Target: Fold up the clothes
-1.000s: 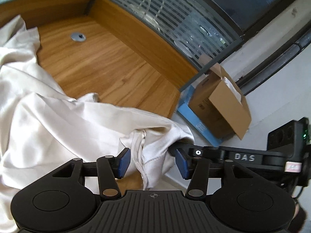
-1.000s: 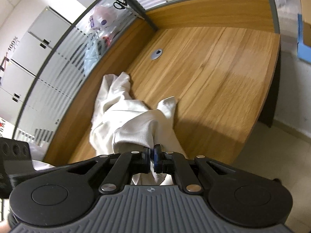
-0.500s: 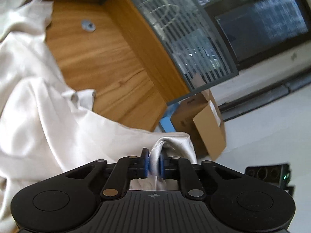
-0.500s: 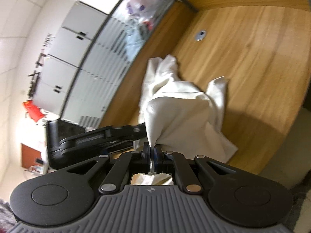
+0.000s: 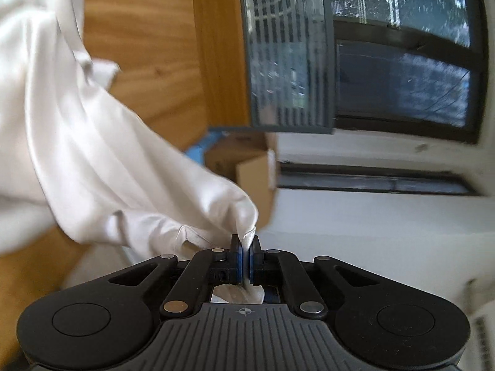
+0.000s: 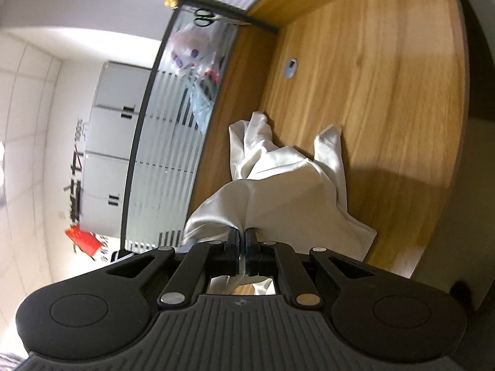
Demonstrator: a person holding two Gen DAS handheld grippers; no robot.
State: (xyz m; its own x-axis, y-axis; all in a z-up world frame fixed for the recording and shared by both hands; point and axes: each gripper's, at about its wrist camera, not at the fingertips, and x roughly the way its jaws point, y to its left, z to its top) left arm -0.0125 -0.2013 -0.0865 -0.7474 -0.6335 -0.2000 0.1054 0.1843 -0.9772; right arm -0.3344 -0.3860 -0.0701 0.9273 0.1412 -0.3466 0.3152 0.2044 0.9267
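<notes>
Left wrist view: left gripper point(image 5: 246, 249) clamped on a bunched corner of the creamy-white satin garment point(image 5: 92, 154), blue pads pressed together on the fold. Cloth raised from the pinch and trailing back in loose, rumpled drapes toward the honey-coloured wooden desk point(image 5: 161, 61). Brown cardboard box point(image 5: 247, 170) and striped glass partition point(image 5: 284, 61) beyond the desk edge. No crease or flat panel visible.

Right wrist view: right gripper point(image 6: 242, 242) likewise closed tight on another gathered edge of the same garment point(image 6: 287, 191). Far end heaped on the desk point(image 6: 386, 92) beside the wooden back panel, one flap hanging near the front edge. Round metal cable grommet point(image 6: 290, 67) bare, well apart from the cloth.

Judged early: both corners secured, garment lifted but crumpled. Left to do, seemingly: spreading flat, then every fold.
</notes>
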